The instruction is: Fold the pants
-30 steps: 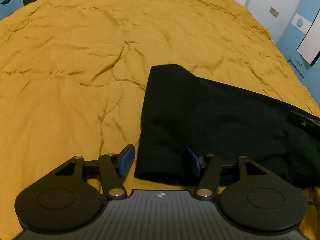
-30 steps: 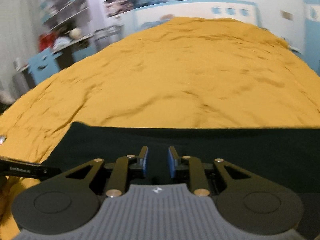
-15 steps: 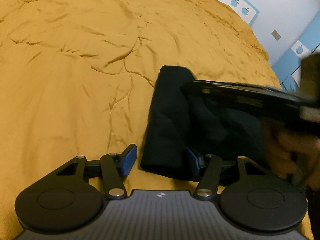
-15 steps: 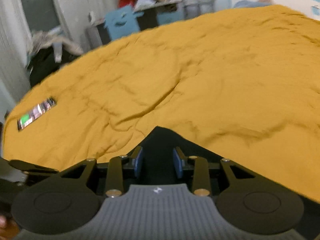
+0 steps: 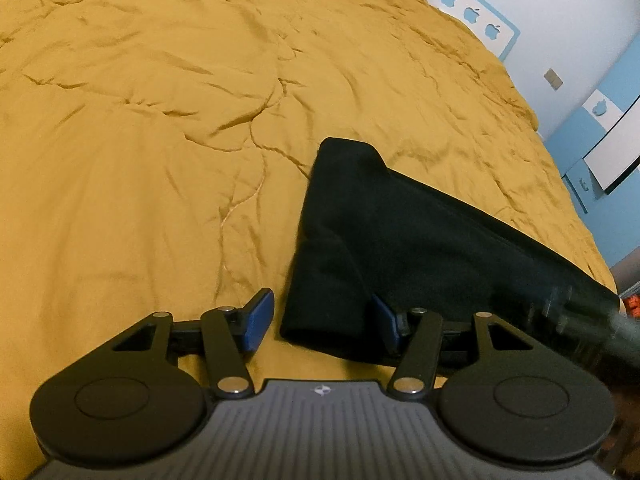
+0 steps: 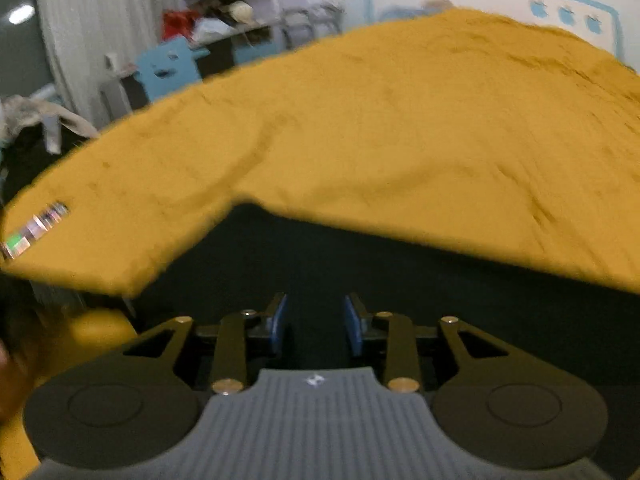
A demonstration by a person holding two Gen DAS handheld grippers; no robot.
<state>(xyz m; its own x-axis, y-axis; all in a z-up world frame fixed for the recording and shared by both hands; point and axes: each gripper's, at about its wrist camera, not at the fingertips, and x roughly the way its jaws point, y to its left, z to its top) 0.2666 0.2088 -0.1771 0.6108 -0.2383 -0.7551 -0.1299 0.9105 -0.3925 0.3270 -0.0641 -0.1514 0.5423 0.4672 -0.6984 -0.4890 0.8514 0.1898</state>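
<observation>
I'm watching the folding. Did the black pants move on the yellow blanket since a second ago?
Yes. In the left wrist view the black pants now have a flap folded over their near end, narrower against the yellow blanket; the far corner stays by the same crease.

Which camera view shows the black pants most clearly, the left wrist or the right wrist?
The left wrist view: the black pants lie sharp on the yellow bedspread, folded end and edges visible. The right wrist view shows only a dark, blurred stretch of them.

pants (image 5: 400, 240) cut off right, shelves (image 6: 224, 8) blurred
</observation>
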